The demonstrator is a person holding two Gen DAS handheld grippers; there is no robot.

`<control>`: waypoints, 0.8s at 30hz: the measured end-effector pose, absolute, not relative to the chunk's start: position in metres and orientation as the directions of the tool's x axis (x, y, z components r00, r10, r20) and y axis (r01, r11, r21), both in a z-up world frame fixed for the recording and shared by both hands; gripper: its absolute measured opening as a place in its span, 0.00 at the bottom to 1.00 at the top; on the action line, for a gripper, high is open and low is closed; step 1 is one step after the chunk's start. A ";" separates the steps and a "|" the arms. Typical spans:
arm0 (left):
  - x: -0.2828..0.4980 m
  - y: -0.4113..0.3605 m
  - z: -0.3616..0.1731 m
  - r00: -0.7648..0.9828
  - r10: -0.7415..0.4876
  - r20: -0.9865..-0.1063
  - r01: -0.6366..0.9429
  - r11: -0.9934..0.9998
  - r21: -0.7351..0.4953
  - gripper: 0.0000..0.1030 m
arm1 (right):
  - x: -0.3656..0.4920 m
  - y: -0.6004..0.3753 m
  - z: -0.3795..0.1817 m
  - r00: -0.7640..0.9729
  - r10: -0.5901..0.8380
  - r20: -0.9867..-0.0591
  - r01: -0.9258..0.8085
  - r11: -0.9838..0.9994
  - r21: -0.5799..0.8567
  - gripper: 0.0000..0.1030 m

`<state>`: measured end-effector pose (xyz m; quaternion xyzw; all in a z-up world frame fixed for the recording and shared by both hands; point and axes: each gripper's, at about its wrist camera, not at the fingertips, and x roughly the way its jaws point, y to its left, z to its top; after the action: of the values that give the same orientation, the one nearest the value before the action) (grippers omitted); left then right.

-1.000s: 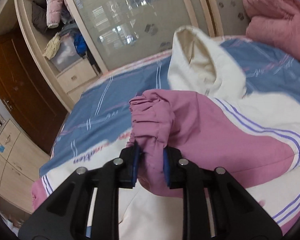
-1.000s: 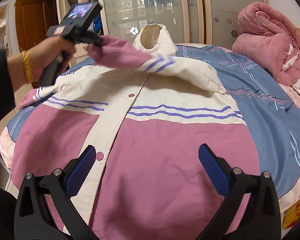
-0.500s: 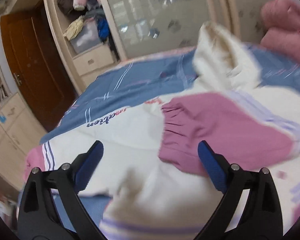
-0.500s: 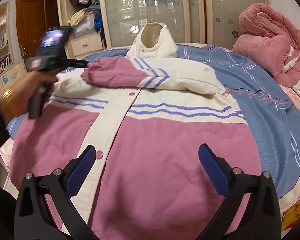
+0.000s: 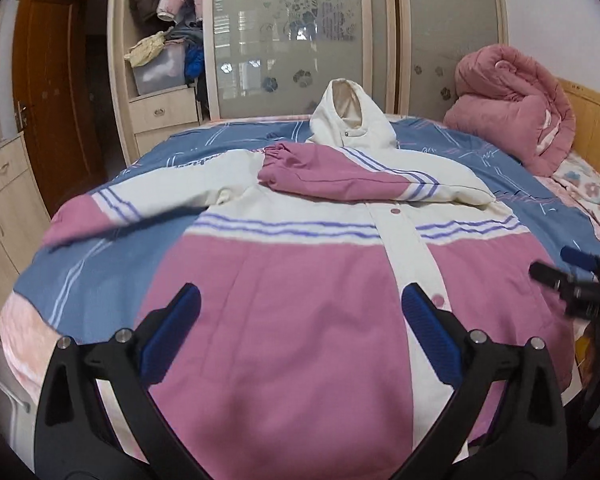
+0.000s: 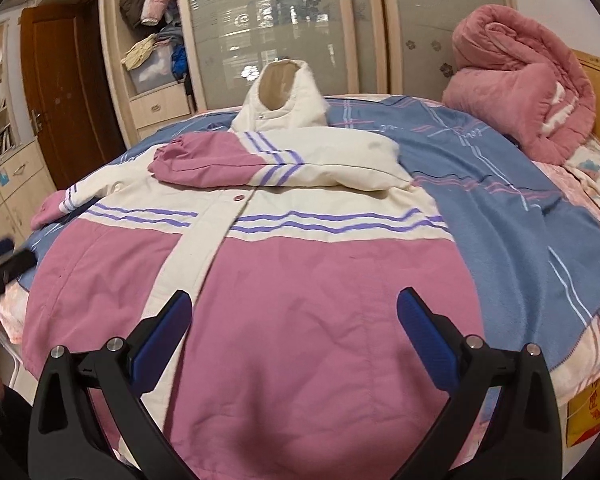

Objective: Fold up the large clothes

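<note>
A large pink and cream jacket (image 5: 300, 280) with purple stripes lies front up on the bed, hood (image 5: 350, 120) at the far end; it also shows in the right wrist view (image 6: 300, 280). Its right sleeve (image 5: 340, 176) lies folded across the chest, also seen from the right wrist (image 6: 260, 164). The other sleeve (image 5: 112, 208) stretches out to the left. My left gripper (image 5: 300, 328) is open and empty above the hem. My right gripper (image 6: 294, 332) is open and empty above the hem too; it shows at the right edge of the left wrist view (image 5: 576, 276).
The bed has a blue striped sheet (image 6: 500, 208). A rolled pink quilt (image 5: 512, 104) lies at the far right by the wooden headboard (image 5: 596, 120). A wardrobe with glass sliding doors (image 5: 300, 32) and open shelves stands behind the bed. A brown door (image 5: 48, 92) is at the left.
My left gripper opened and let go of the pink sleeve cuff, leaving the sleeve folded across the chest. It then drew back toward the hem. My right gripper stayed open and hardly moved.
</note>
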<state>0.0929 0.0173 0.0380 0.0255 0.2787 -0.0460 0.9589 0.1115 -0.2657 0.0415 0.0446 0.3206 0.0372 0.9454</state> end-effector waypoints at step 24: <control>0.087 0.017 0.019 0.814 -0.035 -0.579 0.090 0.994 0.066 0.98 | 0.106 -0.270 0.037 0.802 0.024 -0.597 0.018 0.998 0.063 0.99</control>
<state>0.0871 0.0172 0.0187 0.0453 0.3029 -0.0327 0.9514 0.1056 -0.2698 0.0372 0.0328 0.3150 0.0015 0.9485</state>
